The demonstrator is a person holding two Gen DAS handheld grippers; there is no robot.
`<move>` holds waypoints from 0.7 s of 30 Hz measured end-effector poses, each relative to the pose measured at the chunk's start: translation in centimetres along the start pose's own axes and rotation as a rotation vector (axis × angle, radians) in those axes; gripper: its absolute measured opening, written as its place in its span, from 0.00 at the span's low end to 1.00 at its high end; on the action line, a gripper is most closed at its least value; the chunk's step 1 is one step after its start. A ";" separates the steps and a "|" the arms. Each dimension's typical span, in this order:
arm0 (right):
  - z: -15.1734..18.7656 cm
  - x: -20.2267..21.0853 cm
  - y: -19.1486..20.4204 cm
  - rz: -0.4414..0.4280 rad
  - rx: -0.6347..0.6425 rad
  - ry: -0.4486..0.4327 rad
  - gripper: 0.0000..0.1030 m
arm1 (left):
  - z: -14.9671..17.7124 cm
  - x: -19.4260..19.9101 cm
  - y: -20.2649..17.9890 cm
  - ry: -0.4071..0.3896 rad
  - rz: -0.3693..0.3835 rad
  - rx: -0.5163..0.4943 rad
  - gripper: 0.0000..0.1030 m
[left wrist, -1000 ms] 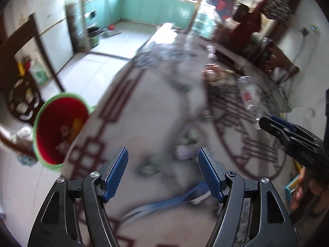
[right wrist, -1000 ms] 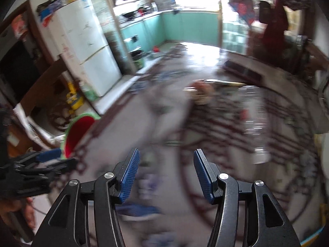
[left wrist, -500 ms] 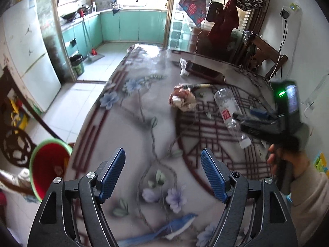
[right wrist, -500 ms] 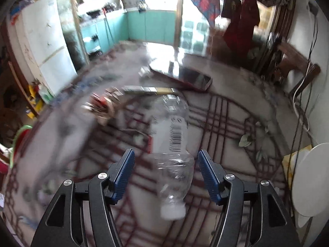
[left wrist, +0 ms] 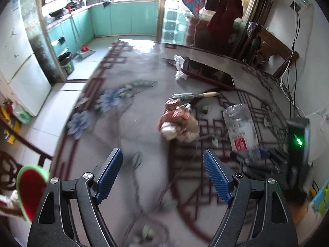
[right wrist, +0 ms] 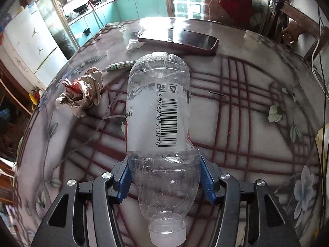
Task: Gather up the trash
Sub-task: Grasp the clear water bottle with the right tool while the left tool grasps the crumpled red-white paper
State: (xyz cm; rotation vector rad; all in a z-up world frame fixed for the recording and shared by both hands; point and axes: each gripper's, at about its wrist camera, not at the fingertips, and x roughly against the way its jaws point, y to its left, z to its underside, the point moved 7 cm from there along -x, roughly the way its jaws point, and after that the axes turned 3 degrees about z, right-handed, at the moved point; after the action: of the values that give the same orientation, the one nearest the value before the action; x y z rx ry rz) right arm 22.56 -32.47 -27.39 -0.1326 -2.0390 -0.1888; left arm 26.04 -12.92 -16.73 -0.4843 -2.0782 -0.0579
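An empty clear plastic bottle [right wrist: 158, 111] lies on the patterned table, cap toward the camera. My right gripper [right wrist: 164, 175] has its jaws against both sides of the bottle's shoulder; in the left wrist view the bottle [left wrist: 240, 131] and the right gripper [left wrist: 261, 160] are at the right. A crumpled brown paper wad [left wrist: 177, 123] lies ahead of my left gripper [left wrist: 162, 175], which is open and empty above the table; the wad also shows in the right wrist view [right wrist: 82, 94]. A red bin with a green rim [left wrist: 30, 191] stands on the floor at lower left.
A dark phone [right wrist: 178, 40], a white tissue scrap [right wrist: 133, 44] and a pen [right wrist: 121, 64] lie farther back on the table. A white plate [left wrist: 317, 131] is at the right edge. A fridge [left wrist: 18, 61] and chairs stand around.
My right gripper has moved forward around the bottle, jaws now against its sides. My left gripper has advanced toward the paper wad.
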 end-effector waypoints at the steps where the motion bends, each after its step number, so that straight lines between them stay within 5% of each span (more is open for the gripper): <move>1: 0.0 -0.1 0.1 0.000 0.003 0.003 0.55 | -0.5 -1.0 -0.4 0.003 0.004 -0.009 0.78; 7: -0.6 0.9 0.6 -0.004 0.025 -0.034 0.58 | -2.3 -6.7 -1.6 0.057 0.000 -0.030 0.77; 8: -0.8 1.4 0.6 0.004 0.028 -0.053 0.58 | -2.4 -7.5 -1.5 0.069 -0.002 -0.027 0.74; 9: -1.0 1.7 0.5 0.007 0.028 -0.064 0.59 | -2.3 -8.5 -1.5 0.089 -0.004 -0.026 0.61; 11: -1.2 2.3 0.5 0.004 0.025 -0.080 0.59 | -2.1 -9.6 -1.4 0.113 -0.005 -0.025 0.59; 13: -1.5 2.7 0.6 0.000 0.033 -0.095 0.60 | -2.2 -9.0 -1.4 0.086 0.006 -0.026 0.43; 15: -1.9 2.7 1.0 0.014 0.065 -0.107 0.62 | -2.3 -8.0 -1.3 0.070 0.008 -0.025 0.37; 21: -1.3 1.0 1.3 -0.022 0.009 -0.054 0.55 | -0.9 -4.8 0.1 0.057 0.011 -0.010 0.33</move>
State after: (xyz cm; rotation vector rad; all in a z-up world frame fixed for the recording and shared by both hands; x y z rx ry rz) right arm 23.48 -31.40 -25.77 -0.1112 -2.0955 -0.1913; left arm 28.99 -14.50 -20.23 -0.4943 -2.0198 -0.0746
